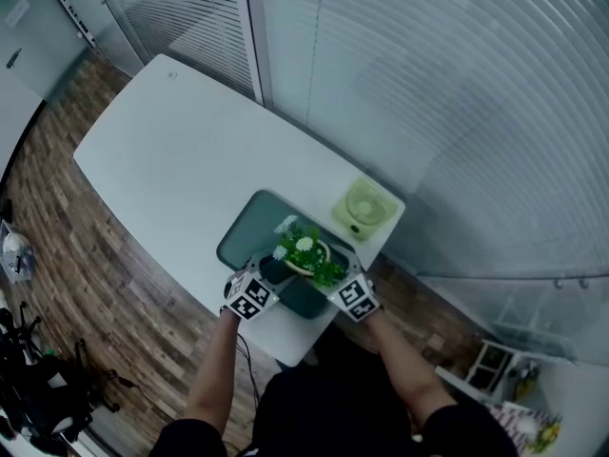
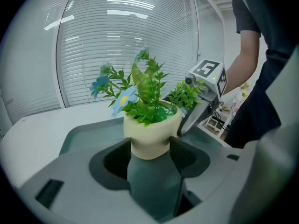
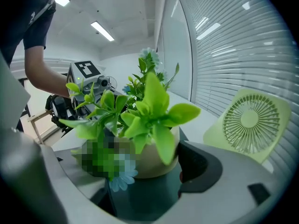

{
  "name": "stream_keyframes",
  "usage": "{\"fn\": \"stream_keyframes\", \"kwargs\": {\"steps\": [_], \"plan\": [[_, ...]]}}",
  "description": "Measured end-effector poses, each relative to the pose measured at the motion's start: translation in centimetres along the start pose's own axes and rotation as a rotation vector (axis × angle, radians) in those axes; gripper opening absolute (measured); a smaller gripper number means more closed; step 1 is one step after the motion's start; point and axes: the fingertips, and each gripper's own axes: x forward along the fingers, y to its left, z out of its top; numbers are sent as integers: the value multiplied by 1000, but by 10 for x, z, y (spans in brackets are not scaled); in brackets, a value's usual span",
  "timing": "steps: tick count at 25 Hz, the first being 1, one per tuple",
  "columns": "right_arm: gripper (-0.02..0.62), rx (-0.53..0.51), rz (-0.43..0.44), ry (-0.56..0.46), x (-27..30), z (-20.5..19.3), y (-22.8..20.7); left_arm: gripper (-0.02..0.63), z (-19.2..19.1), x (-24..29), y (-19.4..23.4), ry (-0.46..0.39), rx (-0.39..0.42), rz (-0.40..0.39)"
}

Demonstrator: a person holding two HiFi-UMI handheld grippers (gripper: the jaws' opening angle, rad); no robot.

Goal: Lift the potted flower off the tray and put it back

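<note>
potted flower (image 1: 303, 253): upright at near end of tray (image 1: 243, 231), directly between both finger pairs | left gripper (image 2: 150, 148): fingers (image 2: 189, 155) closed on it | right gripper (image 3: 142, 176): fingers spread around it, grip unclear | both equally near

- Open ground: the white table (image 1: 171, 150) lies bare from the tray (image 1: 238, 238) to its far end, with clear passage along the left edge.
- Tight near-right corner: a pale green fan (image 1: 363, 208) stands just beside the tray, and the glass wall with blinds (image 1: 428, 84) runs along the table's right edge.
- Crowded near edge: the left gripper (image 1: 270, 276) and right gripper (image 1: 331, 279) flank the potted flower (image 1: 303, 248). Its pot fills the left jaws' gap, and its leaves spread over both grippers.
</note>
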Motion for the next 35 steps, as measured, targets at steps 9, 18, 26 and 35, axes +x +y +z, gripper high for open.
{"fn": "stream_keyframes", "kwargs": {"steps": [9,18,26,35], "plan": [[408,8,6,0,1,-2,-1,255,-2,2,1,-19,-33,3],[410,41,8,-24,-5,3,-2,245,3,-6,-5,-78,-100,8],[410,60,-7,-81,-25,14,3,245,18,-35,-5,-187,-163,86],[410,117,-72,-187,-59,37,13,242,26,-83,-8,-293,-201,224]]}}
